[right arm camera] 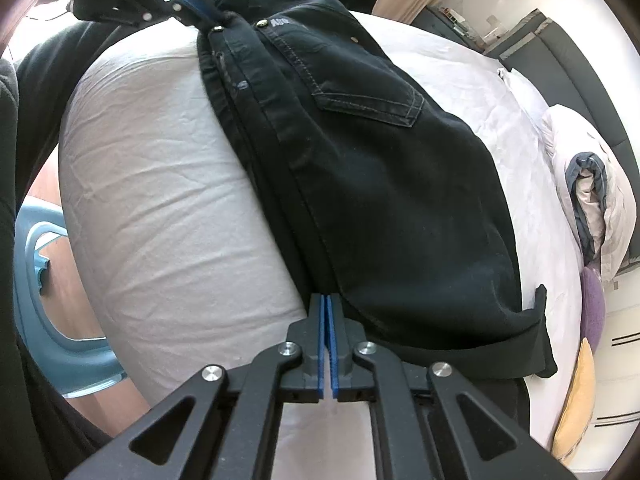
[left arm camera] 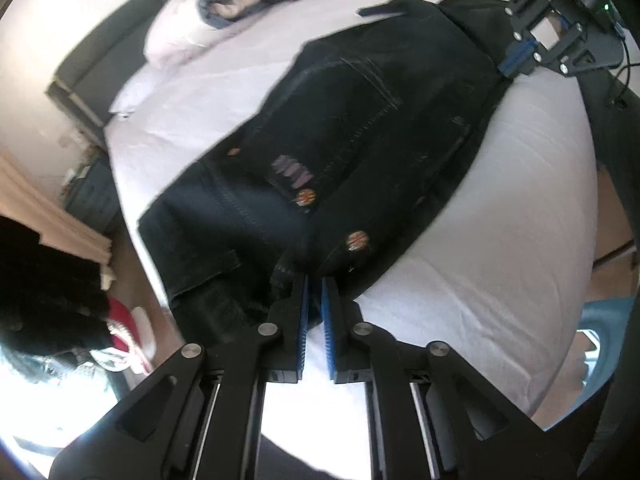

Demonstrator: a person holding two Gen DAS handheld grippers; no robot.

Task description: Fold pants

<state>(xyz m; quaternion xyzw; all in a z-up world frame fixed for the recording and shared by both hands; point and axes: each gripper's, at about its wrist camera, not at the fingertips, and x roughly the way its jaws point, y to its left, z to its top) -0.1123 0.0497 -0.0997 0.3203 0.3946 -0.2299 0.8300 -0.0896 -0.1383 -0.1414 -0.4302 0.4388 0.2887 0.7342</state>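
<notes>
In the left wrist view, the pants (left arm camera: pixel 340 120) are lying flat across the bed (left arm camera: pixel 480 240), already doubled leg over leg. The left tongs (left arm camera: pixel 315 284) are pinching the waistband end near the metal buttons (left arm camera: pixel 357 239), pads nearly closed on denim. Past the far end of the pants, the right tongs (left arm camera: pixel 516 65) are biting the cloth's edge.

In the right wrist view, the right tongs (right arm camera: pixel 325 300) are clamping narrowly on the pants' long seam edge (right arm camera: pixel 304 184), with the back pocket (right arm camera: pixel 368 96) beyond. The next fold probably calls for lifting both ends together and carrying one over the other. The hems are hard to make out, and the left view is blurring.
</notes>
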